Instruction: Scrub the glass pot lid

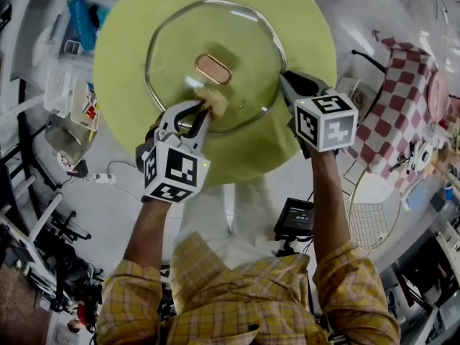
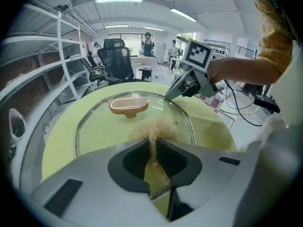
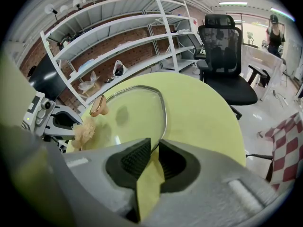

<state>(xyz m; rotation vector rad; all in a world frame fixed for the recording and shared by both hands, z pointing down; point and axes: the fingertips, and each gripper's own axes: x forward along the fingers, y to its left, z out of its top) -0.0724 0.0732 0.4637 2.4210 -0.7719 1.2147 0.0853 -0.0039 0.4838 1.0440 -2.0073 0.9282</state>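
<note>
A glass pot lid [image 1: 215, 34] with a metal rim and a copper-coloured handle [image 1: 213, 69] lies flat on a round yellow-green table [image 1: 122, 42]. My left gripper [image 1: 201, 110] is shut on a tan fibrous scrubber [image 1: 212, 99], which presses on the glass just in front of the handle. In the left gripper view the scrubber [image 2: 154, 129] fans out beyond the jaws onto the lid [image 2: 104, 126]. My right gripper [image 1: 284, 81] is at the lid's right edge. Its jaws [image 3: 154, 148] are closed over the lid's rim [image 3: 163, 112].
A table with a red-and-white checked cloth [image 1: 406, 99] stands to the right, with a wire rack [image 1: 370, 218] near it. A black office chair [image 3: 225, 56] and white shelving [image 3: 118, 46] stand beyond the round table. White baskets [image 1: 61, 85] sit at the left.
</note>
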